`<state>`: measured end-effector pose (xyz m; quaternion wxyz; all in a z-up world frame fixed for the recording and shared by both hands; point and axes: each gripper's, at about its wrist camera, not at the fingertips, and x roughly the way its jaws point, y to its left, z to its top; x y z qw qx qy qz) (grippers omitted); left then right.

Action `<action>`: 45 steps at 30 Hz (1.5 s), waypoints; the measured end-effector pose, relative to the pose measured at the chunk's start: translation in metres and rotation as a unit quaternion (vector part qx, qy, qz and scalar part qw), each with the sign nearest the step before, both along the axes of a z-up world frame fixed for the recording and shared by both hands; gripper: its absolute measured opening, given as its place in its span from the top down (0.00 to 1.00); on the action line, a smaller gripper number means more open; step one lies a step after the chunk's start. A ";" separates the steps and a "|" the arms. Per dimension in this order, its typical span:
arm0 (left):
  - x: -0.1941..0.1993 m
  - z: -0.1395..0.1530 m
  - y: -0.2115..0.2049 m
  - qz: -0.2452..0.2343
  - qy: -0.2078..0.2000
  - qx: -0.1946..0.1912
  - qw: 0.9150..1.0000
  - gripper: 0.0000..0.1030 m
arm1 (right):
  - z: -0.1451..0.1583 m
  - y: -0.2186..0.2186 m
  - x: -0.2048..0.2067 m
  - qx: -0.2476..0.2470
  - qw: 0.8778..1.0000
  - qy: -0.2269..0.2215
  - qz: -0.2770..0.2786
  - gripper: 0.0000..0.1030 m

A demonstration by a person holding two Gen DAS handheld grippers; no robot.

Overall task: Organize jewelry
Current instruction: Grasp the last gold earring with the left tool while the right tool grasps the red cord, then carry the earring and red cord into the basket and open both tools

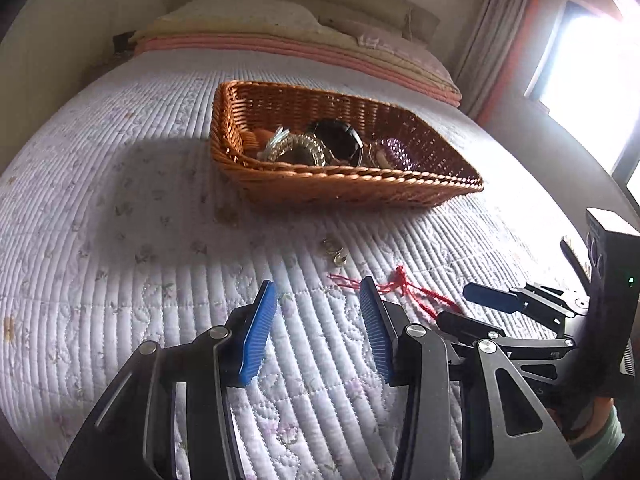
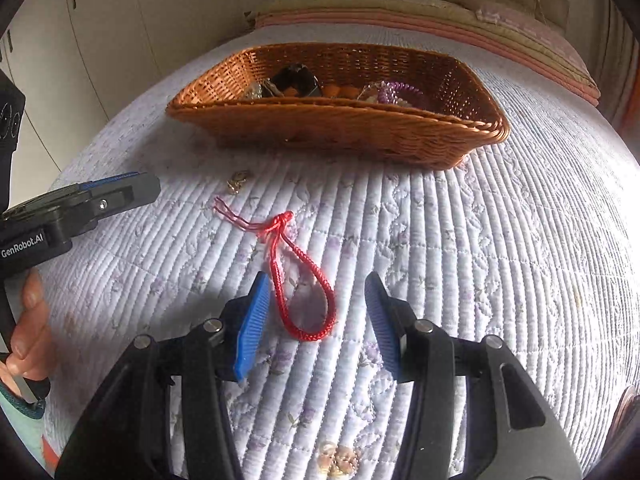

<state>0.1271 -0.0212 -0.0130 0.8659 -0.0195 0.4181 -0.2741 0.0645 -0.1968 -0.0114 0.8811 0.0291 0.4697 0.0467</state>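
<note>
A red braided cord bracelet (image 2: 304, 280) lies flat on the bed's quilted, pale floral bedspread (image 2: 500, 260), its loop on the near part of the bed and its knot and loose tails pointing toward the headboard end. The right gripper (image 2: 316, 312) hangs just over the loop with its blue-padded jaws parted on either side of it, gripping nothing. Beyond the knot, a small gold-coloured piece of jewelry (image 2: 239, 181) rests on the spread, too small to make out. Farther toward the pillows (image 1: 248, 16) sits a wicker basket (image 2: 340, 124) with beaded bracelets and a dark rounded item jumbled inside; its near wall hides most of them. The left gripper (image 1: 318, 312) stands partly open and empty over bare quilt beside the cord's tails. Its body reads "GenRobot.AI". Pale wardrobe doors (image 2: 120, 20) line one side of the room; a curtained window (image 1: 592, 80), blown out by glare, lines the other.
</note>
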 end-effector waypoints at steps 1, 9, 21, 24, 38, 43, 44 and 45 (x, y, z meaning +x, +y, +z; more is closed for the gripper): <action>0.001 -0.002 -0.003 -0.005 0.000 0.006 1.000 0.60 | -0.004 0.001 0.003 0.000 1.000 0.007 0.001 0.55; 0.016 -0.010 -0.026 -0.019 0.002 0.037 0.999 0.60 | -0.013 0.015 0.010 -0.032 0.999 0.009 0.013 0.69; 0.035 -0.017 -0.061 -0.004 -0.004 0.076 0.997 0.67 | -0.015 -0.036 0.017 0.032 0.997 0.007 -0.070 0.92; 0.033 -0.019 -0.069 0.004 -0.020 0.106 0.994 0.80 | -0.014 -0.033 0.015 0.023 0.998 0.000 -0.065 0.92; -0.028 -0.010 -0.048 -0.011 -0.037 0.099 0.994 0.92 | -0.005 -0.019 0.002 0.024 0.999 -0.007 -0.046 0.93; -0.047 -0.012 -0.030 0.014 -0.027 0.107 0.994 0.92 | -0.008 -0.016 -0.003 0.037 0.999 0.010 -0.037 0.93; -0.050 -0.011 -0.025 0.018 -0.029 0.103 0.994 0.92 | -0.009 -0.016 -0.005 0.041 0.998 0.011 -0.035 0.93; -0.052 -0.011 -0.021 0.019 -0.030 0.096 0.995 0.92 | -0.009 -0.017 -0.006 0.045 0.998 0.012 -0.035 0.93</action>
